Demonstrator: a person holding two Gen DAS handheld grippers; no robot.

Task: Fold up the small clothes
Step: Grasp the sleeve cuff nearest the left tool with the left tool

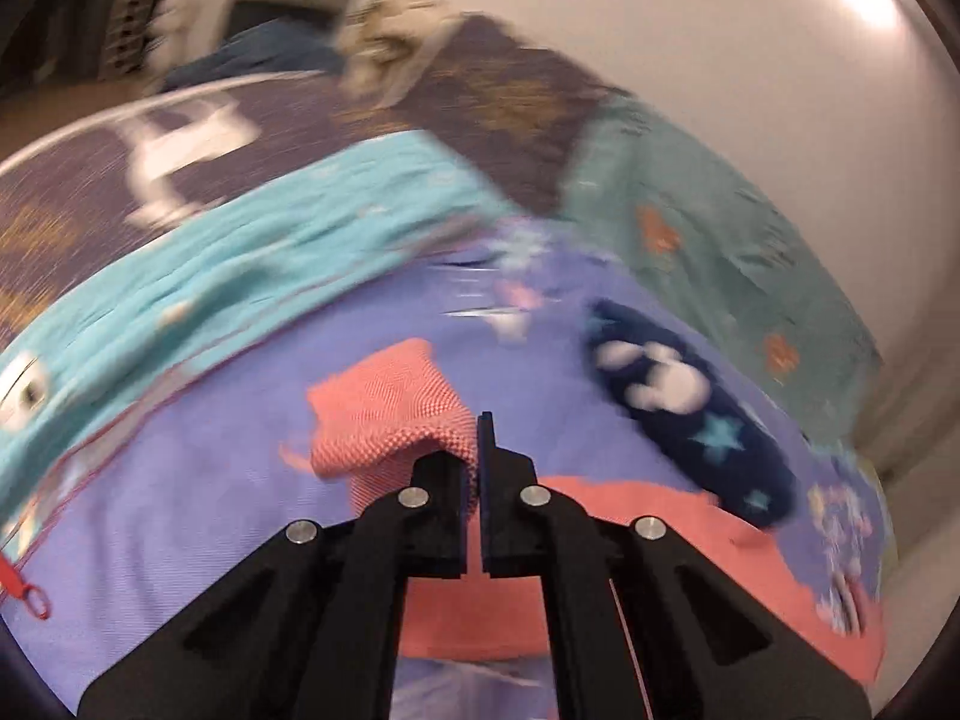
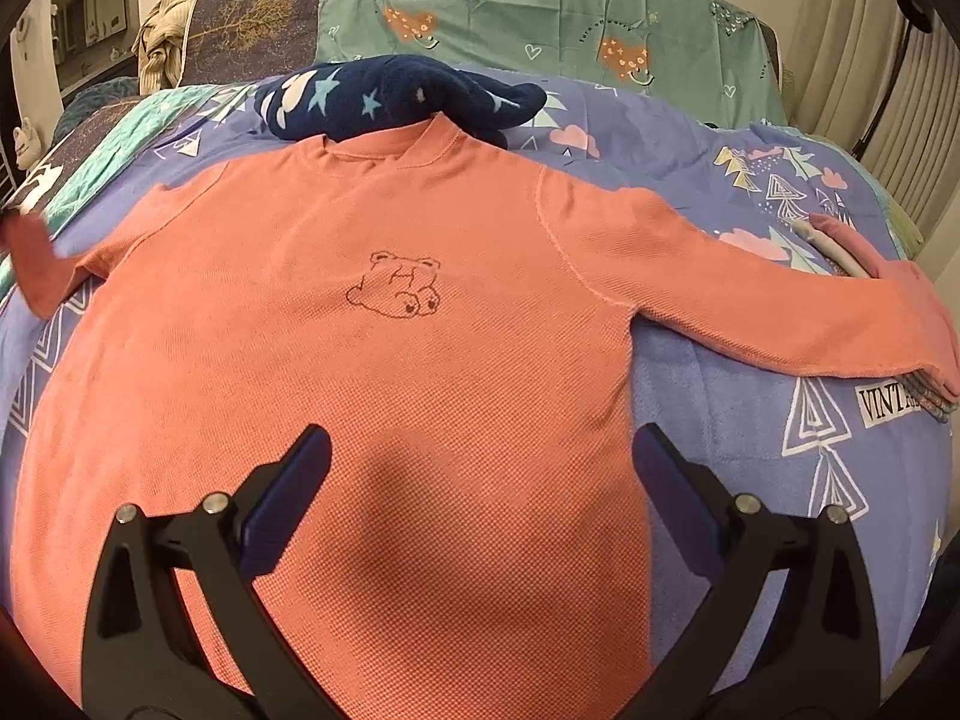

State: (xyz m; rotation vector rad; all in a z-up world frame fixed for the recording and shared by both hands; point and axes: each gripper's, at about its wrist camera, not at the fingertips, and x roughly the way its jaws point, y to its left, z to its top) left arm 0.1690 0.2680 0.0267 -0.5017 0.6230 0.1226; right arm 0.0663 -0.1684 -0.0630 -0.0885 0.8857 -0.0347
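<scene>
A coral long-sleeved shirt is laid flat, front up, on a bed covered by a lilac patterned sheet, with a small bear outline drawn on its chest. The right sleeve of the picture is stretched out sideways across the sheet, its cuff resting on a folded pinkish item near the bed's edge. The neckline is touched by a navy fleece garment with pale stars, which lies bunched just beyond the collar. A green printed cloth is spread behind it. The right gripper is held above the shirt's lower body with its fingers spread wide apart and nothing between them. In the blurred left wrist view, the left gripper is seen with its fingers pressed together on a fold of coral fabric, the sleeve end, which is lifted off the sheet. A turquoise blanket is seen beyond, beside the navy fleece.
</scene>
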